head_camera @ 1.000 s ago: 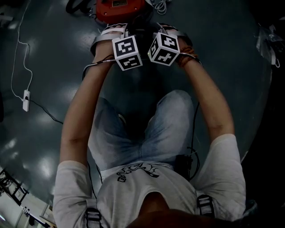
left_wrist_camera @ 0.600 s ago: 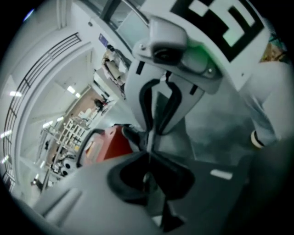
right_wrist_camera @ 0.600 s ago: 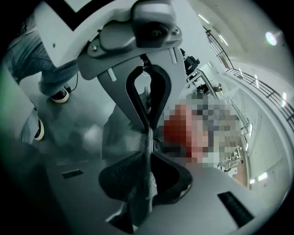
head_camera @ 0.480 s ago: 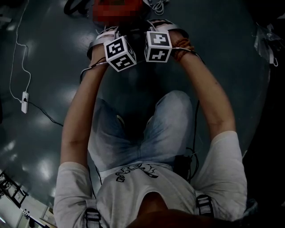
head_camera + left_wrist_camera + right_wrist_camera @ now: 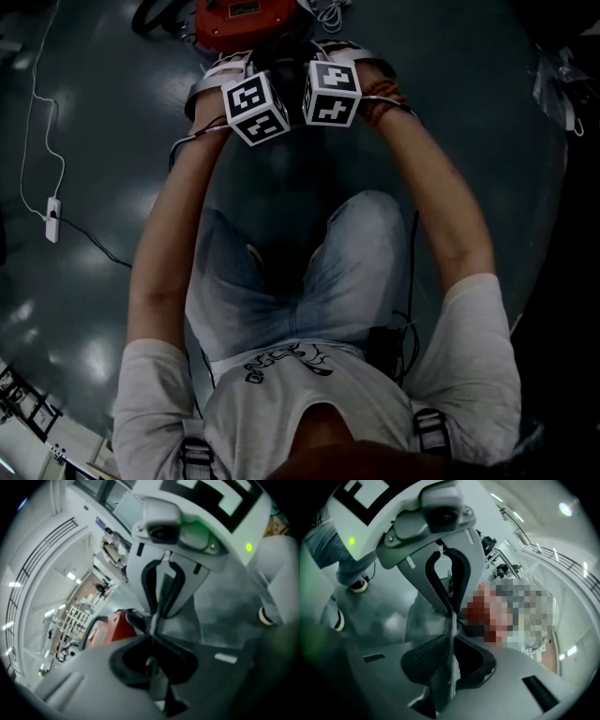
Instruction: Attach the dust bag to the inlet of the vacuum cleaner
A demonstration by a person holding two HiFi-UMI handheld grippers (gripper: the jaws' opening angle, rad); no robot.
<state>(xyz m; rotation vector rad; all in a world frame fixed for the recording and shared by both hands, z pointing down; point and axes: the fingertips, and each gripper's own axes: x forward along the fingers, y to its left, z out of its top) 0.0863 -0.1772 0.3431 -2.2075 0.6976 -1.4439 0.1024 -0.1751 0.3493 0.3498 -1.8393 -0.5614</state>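
The red vacuum cleaner (image 5: 248,19) stands on the dark floor just beyond my two hands; it also shows behind the jaws (image 5: 117,625). The dust bag (image 5: 448,677) is thin grey material, seen edge-on as a strip. My right gripper (image 5: 451,660) is shut on it. My left gripper (image 5: 152,658) is shut on the same thin edge. The two grippers meet nearly tip to tip, each showing in the other's view. In the head view only their marker cubes show, left (image 5: 255,108) and right (image 5: 332,92), side by side and hiding the jaws and the vacuum's inlet.
I sit on the floor with my knees (image 5: 309,253) under my arms. A white power strip (image 5: 53,211) with its cable lies at the left. A black hose (image 5: 159,14) and white cables (image 5: 333,11) lie beside the vacuum. Shelving (image 5: 75,625) stands far off.
Both marker cubes have rolled a little and sit slightly closer to the vacuum. Both grips on the bag look unchanged.
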